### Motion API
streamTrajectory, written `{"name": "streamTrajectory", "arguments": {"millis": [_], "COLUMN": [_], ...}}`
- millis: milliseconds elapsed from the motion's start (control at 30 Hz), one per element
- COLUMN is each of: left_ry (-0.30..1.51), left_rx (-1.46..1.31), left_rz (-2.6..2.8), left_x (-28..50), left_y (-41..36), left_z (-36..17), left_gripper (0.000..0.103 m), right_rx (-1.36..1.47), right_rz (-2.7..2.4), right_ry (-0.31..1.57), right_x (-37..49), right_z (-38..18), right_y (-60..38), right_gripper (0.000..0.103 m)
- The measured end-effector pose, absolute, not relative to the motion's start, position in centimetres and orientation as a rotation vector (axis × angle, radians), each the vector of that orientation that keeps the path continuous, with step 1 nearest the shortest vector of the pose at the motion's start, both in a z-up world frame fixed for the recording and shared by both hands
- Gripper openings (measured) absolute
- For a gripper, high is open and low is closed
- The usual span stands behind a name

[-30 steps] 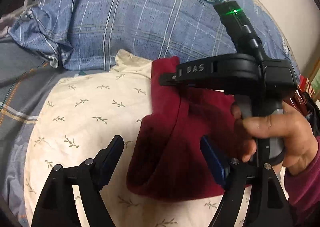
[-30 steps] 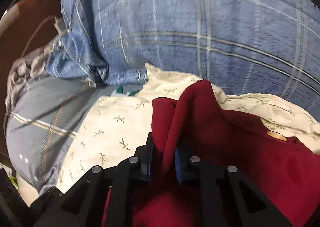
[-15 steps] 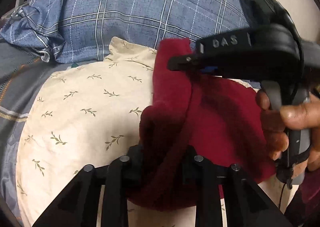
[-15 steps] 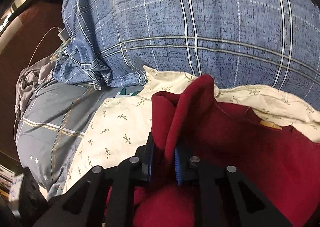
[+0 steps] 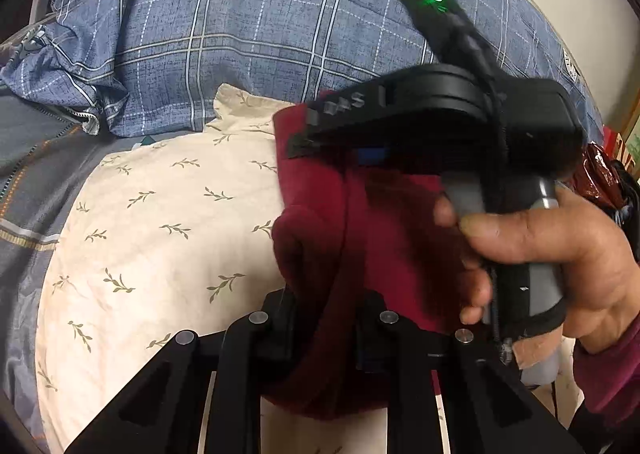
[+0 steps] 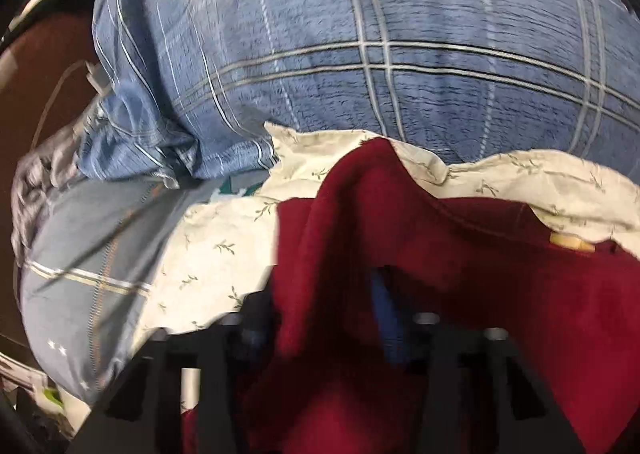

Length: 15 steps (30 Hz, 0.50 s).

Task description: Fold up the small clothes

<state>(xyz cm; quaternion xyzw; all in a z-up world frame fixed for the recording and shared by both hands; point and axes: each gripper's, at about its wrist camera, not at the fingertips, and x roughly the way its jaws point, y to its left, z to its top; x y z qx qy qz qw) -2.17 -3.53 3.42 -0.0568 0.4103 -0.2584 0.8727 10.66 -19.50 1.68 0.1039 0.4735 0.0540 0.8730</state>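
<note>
With the left gripper [image 5: 326, 328] just closed on the near fold of the red garment [image 5: 384, 238] lying on the cream sheet [image 5: 160, 222], and the right gripper [image 6: 320, 318] pinching its far edge, uneven pulling could slip a thin bite free.

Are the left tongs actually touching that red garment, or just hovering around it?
Touching. In the left wrist view, the left tongs, which have just been closing, pinch a fold of the red garment between both fingers.

Black claw [image 5: 326, 328], silver screws, blue pads; other claw [image 5: 320, 142] lettered, green light; maroon sleeve [image 5: 612, 370].
</note>
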Motion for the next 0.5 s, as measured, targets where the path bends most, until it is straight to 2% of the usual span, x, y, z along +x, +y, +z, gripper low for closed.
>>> {"name": "streamTrajectory", "arguments": {"millis": [33,133,500], "left_ry": [0.854,0.840,0.780], "left_rx": [-0.114,-0.105,-0.056], "left_rz": [-0.540,-0.535,-0.656], "left_x": [-2.4,-3.3,-8.1], "left_y": [-3.6,-3.9,-9.0], "left_z": [3.6,4.3,10.5], "left_gripper": [0.017,0.017,0.016], "right_rx": [0.206,0.174,0.157], "right_rz": [0.119,0.135,0.131], "right_ry": [0.971,0.931,0.828], "right_x": [10.0,8.4,1.5], "right_z": [2.4,4.7,12.5], "right_y": [-19.6,-20.0,-26.4], "right_gripper": [0.019,0.016,0.014]}}
